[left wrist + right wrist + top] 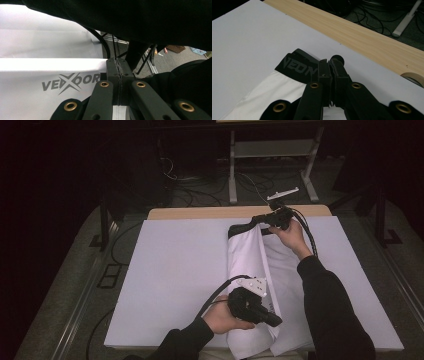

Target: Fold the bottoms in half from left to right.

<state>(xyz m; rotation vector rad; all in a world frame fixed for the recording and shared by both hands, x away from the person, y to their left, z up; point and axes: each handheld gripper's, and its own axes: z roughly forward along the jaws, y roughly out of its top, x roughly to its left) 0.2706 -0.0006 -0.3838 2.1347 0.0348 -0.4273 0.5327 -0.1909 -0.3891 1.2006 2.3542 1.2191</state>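
Note:
A white garment [248, 265] with a black waistband [239, 228] lies lengthwise on the white table cover [175, 270], one half folded over the other. My left gripper [274, 320] is at its near end, jaws shut on the white edge. In the left gripper view the jaws [119, 67] pinch the fabric beside a grey printed logo [71, 82]. My right gripper [261, 218] is at the far end, shut on the waistband. In the right gripper view its jaws [329, 67] clamp the black lettered band [295, 64] above the white cloth [269, 97].
The wooden tabletop [210, 213] shows beyond the cover's far edge. A roll of tape [412, 76] sits on the cover near that edge. A metal stand [270, 150] and cables are on the floor behind. A dark sleeve [125, 15] hangs over the left gripper.

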